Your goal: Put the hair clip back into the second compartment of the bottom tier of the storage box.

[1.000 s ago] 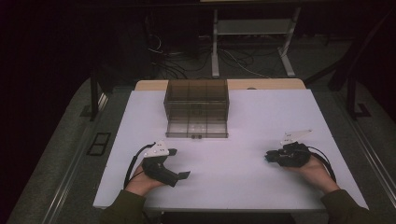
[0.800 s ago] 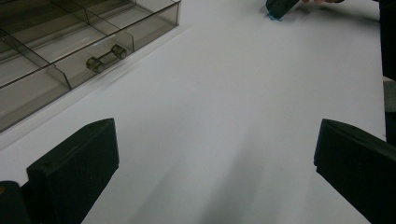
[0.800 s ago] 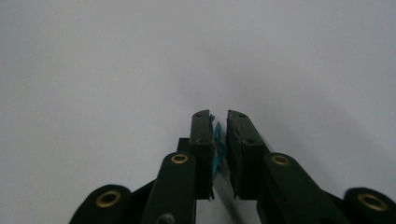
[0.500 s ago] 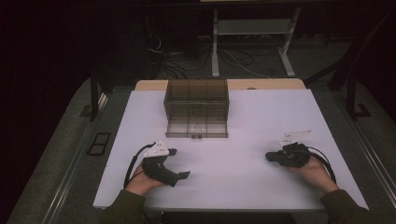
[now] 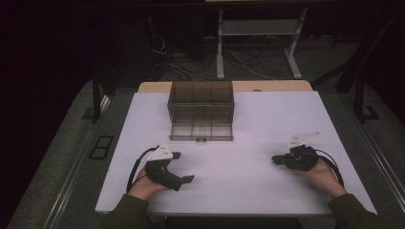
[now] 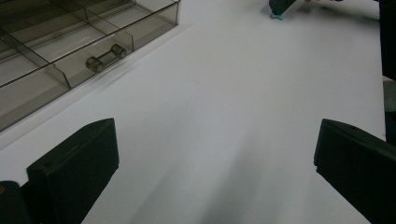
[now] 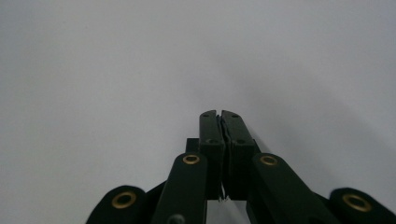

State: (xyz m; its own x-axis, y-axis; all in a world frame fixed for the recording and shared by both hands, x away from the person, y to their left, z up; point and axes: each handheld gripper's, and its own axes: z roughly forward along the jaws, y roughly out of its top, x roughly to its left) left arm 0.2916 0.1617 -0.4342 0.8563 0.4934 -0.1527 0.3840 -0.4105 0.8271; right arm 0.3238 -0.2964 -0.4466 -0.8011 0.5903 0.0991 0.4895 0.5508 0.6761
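Smoky plastic drawer box [image 5: 201, 110] sits at the far middle of the white tabletop [image 5: 248, 176], one drawer pulled out, its compartments apparently empty. Left tool [image 5: 183, 167] rests spread wide; right tool [image 5: 275, 161] rests clenched on nothing. No handling looks begun.

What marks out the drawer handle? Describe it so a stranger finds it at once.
Start at the white table and go to the smoky clear box at its far middle. On the near edge of its pulled-out, divided drawer sits the handle: a small metal bar, the box's one opaque part.
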